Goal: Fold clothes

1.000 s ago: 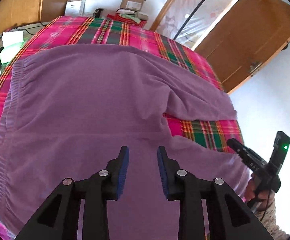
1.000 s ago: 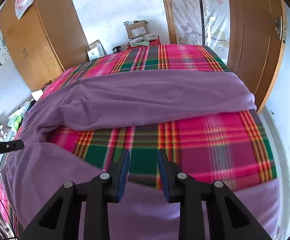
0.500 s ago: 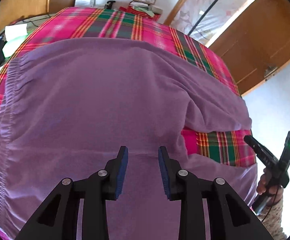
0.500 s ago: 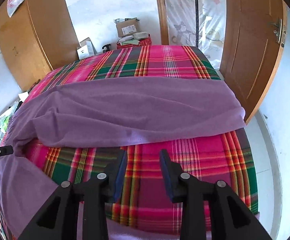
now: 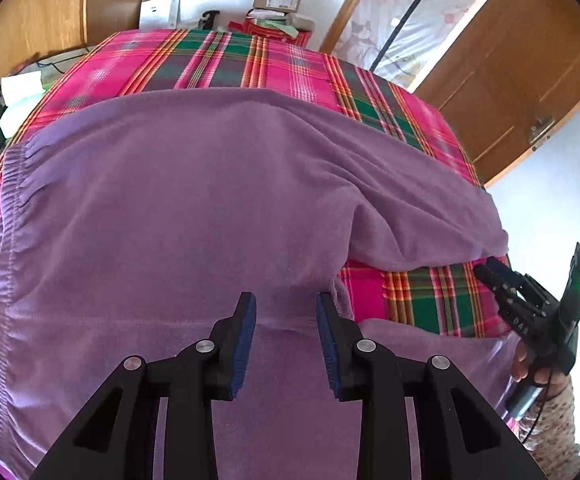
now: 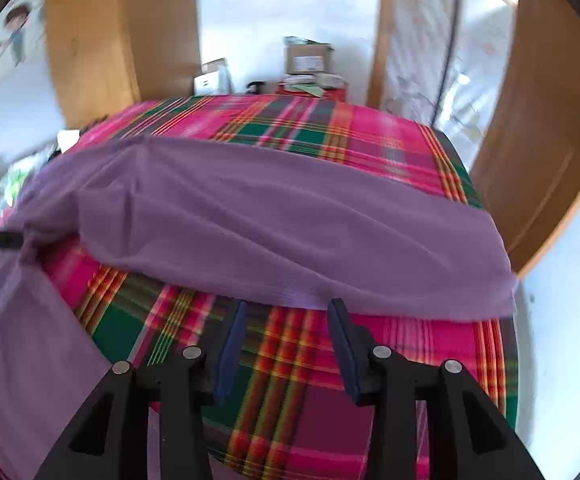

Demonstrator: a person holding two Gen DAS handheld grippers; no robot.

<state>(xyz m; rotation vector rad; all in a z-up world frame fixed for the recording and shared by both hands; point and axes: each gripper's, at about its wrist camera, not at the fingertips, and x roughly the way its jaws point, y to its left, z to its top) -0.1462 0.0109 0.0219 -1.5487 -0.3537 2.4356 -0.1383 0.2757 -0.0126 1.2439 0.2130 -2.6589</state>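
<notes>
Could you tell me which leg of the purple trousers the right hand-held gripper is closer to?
The far leg; the right hand-held gripper nearly reaches its hem edge.

Both my wrist cameras looked forward, close above the bed (image 5: pixel 226 60); both views shared the purple trousers (image 5: pixel 194 200) and boxes (image 6: pixel 310 60).

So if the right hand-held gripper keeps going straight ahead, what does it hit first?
Probably the near edge of the far purple trouser leg, just beyond the open right hand-held gripper; only the plaid bedcover lies under it. Depth is uncertain.
</notes>
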